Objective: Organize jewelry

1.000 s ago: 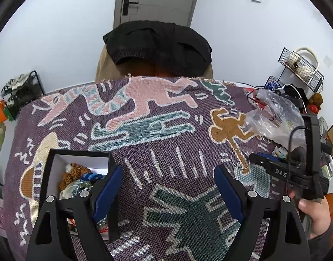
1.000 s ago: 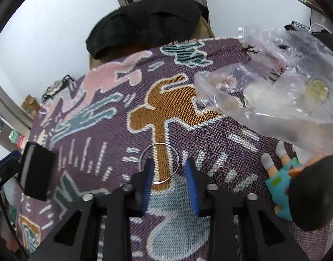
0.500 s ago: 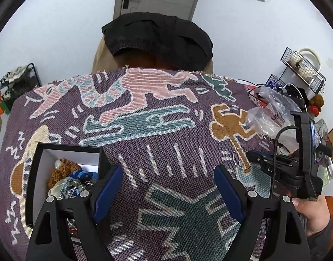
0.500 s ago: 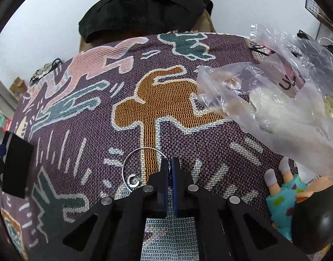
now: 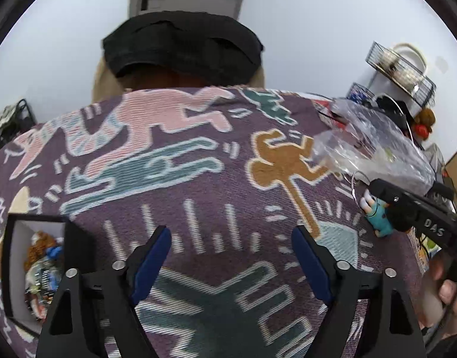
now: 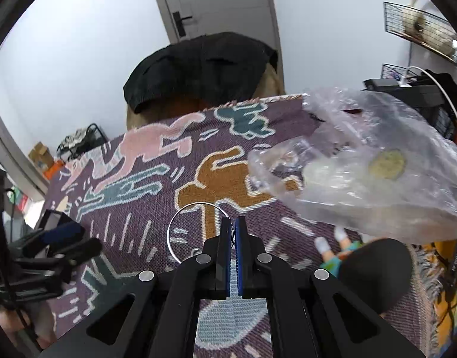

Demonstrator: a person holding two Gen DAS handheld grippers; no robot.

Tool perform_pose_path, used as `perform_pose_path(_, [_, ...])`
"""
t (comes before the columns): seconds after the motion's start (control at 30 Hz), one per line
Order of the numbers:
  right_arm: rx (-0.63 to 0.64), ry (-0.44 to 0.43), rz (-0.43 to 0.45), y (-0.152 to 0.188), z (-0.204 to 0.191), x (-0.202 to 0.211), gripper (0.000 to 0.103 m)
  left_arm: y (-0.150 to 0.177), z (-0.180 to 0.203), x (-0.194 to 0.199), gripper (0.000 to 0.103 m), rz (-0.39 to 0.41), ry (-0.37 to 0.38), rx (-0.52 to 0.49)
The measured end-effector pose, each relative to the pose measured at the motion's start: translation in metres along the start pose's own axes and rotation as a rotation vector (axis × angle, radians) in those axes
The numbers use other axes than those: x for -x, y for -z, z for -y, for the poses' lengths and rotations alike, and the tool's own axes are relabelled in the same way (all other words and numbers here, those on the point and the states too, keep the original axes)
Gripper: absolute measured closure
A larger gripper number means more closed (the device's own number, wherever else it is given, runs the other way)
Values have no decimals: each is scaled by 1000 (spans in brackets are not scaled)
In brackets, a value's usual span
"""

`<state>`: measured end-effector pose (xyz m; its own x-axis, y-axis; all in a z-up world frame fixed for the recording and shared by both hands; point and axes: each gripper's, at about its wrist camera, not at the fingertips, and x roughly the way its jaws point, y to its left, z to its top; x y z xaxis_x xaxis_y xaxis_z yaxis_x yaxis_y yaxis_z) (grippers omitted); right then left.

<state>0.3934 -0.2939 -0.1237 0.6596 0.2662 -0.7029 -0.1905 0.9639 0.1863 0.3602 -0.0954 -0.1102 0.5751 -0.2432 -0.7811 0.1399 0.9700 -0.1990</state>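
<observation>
- pinching a thin silver hoop [image 6: 180, 229] between its pressed-together pads, the right gripper [image 6: 234, 232] is holding the ring clear of the patterned blanket [image 6: 133, 179] on the tabletop, most of the loop sticking out to the left of the jaws.
- showing up in the left view too, the hoop [image 5: 354, 182] is sitting at the tip of the right gripper [image 5: 374, 186], close in front of a clear plastic bag [image 5: 374, 152] and above a small doll [image 5: 377, 217].
- hovering spread wide and holding nothing, the left gripper [image 5: 230, 264] is pointing over the blanket, with the black box [image 5: 7, 265] of mixed jewelry just off its left finger.
- judging by this, the step in hand is carrying the picked-up hoop toward the box; the grasp looks done.
- calling for a sweep leftward across the blanket, the next move is ending above the open box [image 6: 51, 217], then parting the jaws so the hoop drops inside.
- gripping by so narrow an edge, the pads may be letting the wire twist or slip during the carry.
</observation>
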Motion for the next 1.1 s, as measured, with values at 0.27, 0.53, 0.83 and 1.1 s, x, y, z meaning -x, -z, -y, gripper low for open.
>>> perform_pose_path(0.27, [-58,-19,24,6,28,14,100,-6,41,-32,44,-65,37,-64])
perform_pose_path(0.53, [-94,-35,45,9,46,23,100,-6,63,-62,63,-136,46,-57])
perform_pose_path(0.83, [-115,-53,56,9,55,25,100,0,85,-84,77,-159,-7,-122])
perform_pose_path(1.1, [-115,-53,50,11,54,24,99,-4,81,-79,90,-129,-30,-125])
